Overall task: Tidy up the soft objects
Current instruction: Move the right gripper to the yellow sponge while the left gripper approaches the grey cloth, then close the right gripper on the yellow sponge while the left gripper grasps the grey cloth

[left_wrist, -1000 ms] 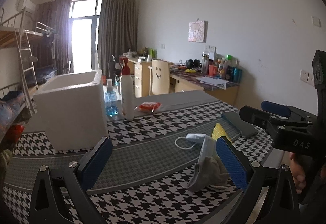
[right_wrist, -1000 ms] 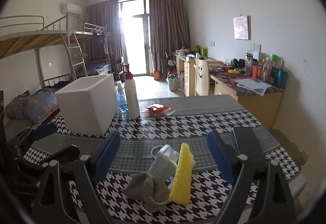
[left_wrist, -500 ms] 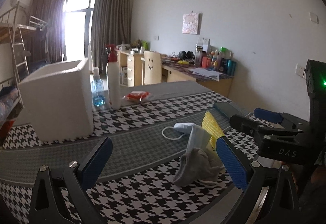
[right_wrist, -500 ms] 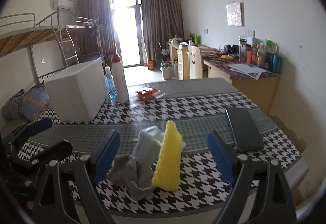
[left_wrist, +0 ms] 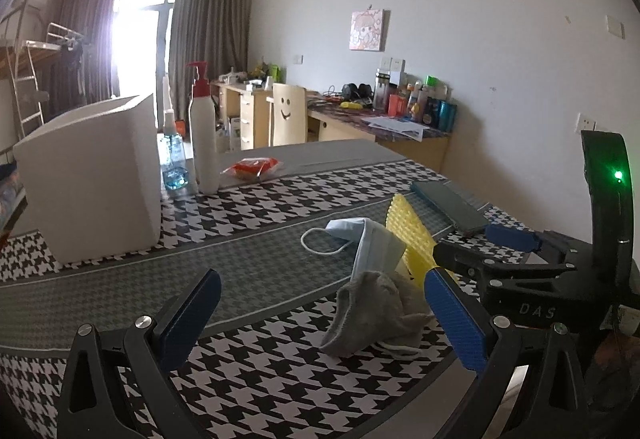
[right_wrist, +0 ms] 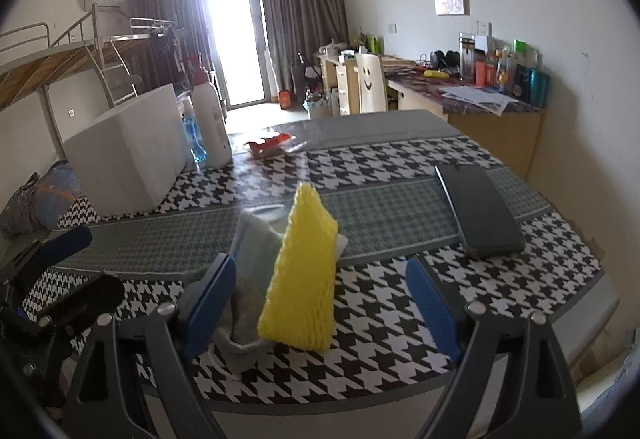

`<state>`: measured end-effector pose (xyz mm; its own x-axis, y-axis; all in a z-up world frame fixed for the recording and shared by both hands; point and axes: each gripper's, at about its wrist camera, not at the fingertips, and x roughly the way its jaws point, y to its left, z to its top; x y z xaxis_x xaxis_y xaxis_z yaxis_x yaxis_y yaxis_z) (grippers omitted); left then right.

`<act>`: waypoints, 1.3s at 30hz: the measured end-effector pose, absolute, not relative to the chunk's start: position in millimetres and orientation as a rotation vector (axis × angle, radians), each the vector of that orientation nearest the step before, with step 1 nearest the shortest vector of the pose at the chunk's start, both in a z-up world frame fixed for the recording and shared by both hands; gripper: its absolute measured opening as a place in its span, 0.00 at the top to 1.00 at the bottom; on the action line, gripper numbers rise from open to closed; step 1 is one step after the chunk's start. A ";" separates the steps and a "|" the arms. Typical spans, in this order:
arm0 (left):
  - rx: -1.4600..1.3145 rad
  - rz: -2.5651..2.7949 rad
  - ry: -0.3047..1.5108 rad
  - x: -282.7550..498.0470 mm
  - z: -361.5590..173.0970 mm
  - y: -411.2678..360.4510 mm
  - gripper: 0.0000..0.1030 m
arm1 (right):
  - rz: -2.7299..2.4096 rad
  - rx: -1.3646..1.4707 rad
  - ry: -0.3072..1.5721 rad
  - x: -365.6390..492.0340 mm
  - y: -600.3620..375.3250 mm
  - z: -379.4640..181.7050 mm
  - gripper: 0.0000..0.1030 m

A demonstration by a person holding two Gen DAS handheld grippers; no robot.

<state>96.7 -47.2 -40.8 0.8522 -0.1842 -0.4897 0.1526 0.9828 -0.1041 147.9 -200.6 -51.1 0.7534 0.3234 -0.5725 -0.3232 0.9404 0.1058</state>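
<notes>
A dorm room with a bunk bed, curtains and a cluttered desk lies behind a table (right_wrist: 400, 199) covered in a black-and-white houndstooth cloth. The soft things sit in one heap near the table's front edge: a yellow foam net (right_wrist: 300, 275) leaning upright, a pale blue mask (left_wrist: 370, 239) against it, and a grey sock (left_wrist: 372, 313) crumpled at the front, all touching.

In the right wrist view the right gripper (right_wrist: 316, 303) is spread wide at lower centre, with the foam net between its fingers and the sock against the left one; it holds nothing. The left gripper (left_wrist: 320, 319) is likewise spread and empty, low in its own view, the sock just inside its right finger.

The step in hand looks like the approach for a first pick, nothing sorted yet. The likely goal is the white box (left_wrist: 92, 179) at the left of the frame, open on top, though that is a guess. The next move probably calls for the right gripper to close on the foam net alone, which is light and may crush or tip.

The mask's loop (left_wrist: 320, 243) trails on the cloth and could drag along. A dark phone (right_wrist: 476, 211) lies right of the heap, apart from it. A pump bottle (left_wrist: 204, 143), a blue bottle (left_wrist: 173, 159) and a red packet (left_wrist: 252, 167) stand beside the box, close to a path toward it.
</notes>
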 end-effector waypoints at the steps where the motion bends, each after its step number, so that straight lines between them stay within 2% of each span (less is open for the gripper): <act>1: -0.064 -0.182 0.531 98.7 -42.9 -47.9 0.01 | 0.351 -0.003 0.630 148.1 -200.5 -52.8 0.13; 12: -0.051 -0.185 0.586 113.6 -56.5 -53.9 0.01 | 0.351 -0.002 0.703 157.5 -204.7 -73.5 0.26; 18: -0.041 -0.197 0.611 118.5 -61.9 -60.6 0.01 | 0.333 0.017 0.742 163.0 -215.7 -83.2 0.42; 22: -0.028 -0.223 0.640 123.1 -66.9 -67.2 0.01 | 0.346 0.051 0.769 165.7 -223.8 -86.1 0.50; 23: -0.026 -0.228 0.647 124.0 -67.9 -68.4 0.01 | 0.355 0.053 0.769 165.4 -223.4 -86.9 0.53; 24: -0.025 -0.233 0.653 125.7 -68.7 -69.3 0.01 | 0.357 0.048 0.772 166.2 -222.2 -87.5 0.63; 26: -0.021 -0.237 0.664 127.2 -71.3 -71.3 0.01 | 0.368 0.046 0.792 167.3 -220.4 -91.5 0.68; 28: -0.016 -0.241 0.675 128.7 -73.6 -73.3 0.01 | 0.368 0.057 0.814 169.2 -221.4 -95.2 0.80; 32: -0.012 -0.254 0.697 131.5 -77.5 -78.3 0.01 | 0.349 0.062 0.818 169.9 -226.2 -97.7 0.80; 39: 0.034 -0.300 0.751 134.9 -87.1 -93.0 0.25 | 0.333 0.069 0.825 170.2 -234.5 -98.9 0.80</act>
<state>134.9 -93.0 -87.1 0.6904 -0.2566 -0.6764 0.2807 0.9568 -0.0764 170.2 -234.5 -98.9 0.6294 0.3175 -0.7093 -0.2640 0.9458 0.1892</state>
